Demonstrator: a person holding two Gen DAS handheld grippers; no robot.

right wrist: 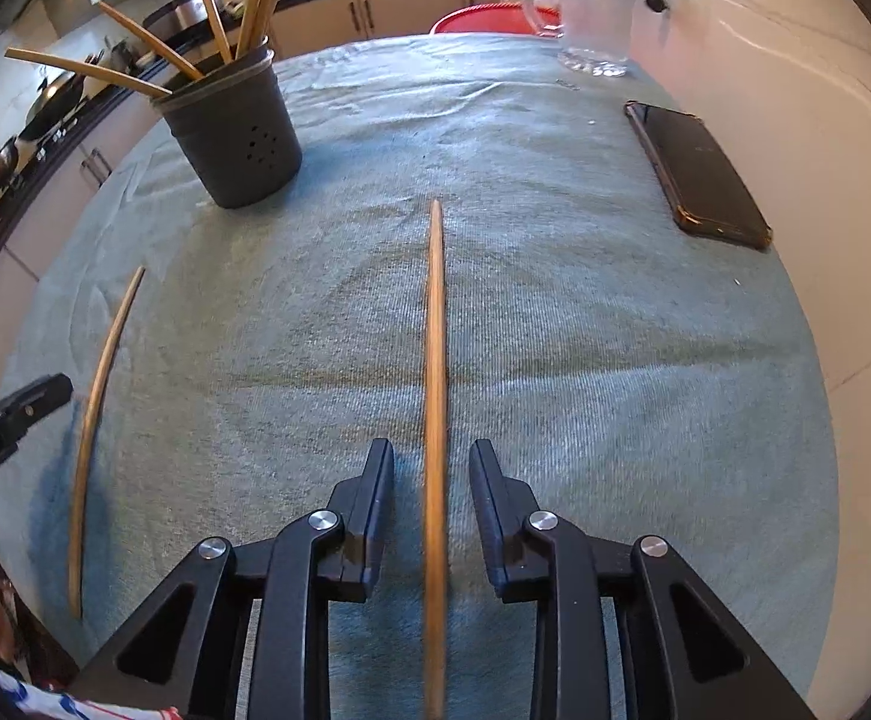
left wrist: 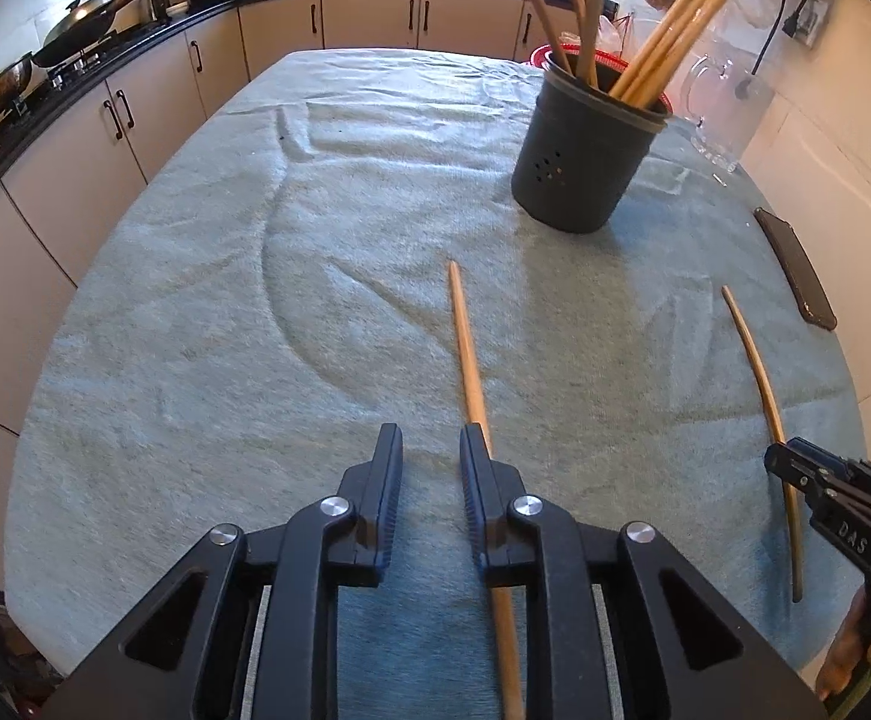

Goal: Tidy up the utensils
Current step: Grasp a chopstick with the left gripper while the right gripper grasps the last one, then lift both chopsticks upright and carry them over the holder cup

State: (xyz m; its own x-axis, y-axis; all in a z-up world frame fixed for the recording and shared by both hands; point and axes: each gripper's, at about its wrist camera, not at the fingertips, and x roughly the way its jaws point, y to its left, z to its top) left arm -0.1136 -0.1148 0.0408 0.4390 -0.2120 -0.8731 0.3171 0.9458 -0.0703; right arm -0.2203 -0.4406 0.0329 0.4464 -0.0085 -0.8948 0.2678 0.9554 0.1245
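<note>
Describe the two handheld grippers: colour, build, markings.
Left gripper and right gripper match: black angular linkage arms with silver round pivot pins and flat ribbed-pad fingers. White lettering marks the bodies: "DAS" on the right, partly cut-off "Robot.AI" on the left. No cables visible.

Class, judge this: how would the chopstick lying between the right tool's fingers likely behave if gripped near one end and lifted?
The chopstick looks thin and wooden, so probably light and stiff. Long and slender, it may pivot downward from an end grip. Its rounded shaft could roll, though the towel likely damps that.
</note>
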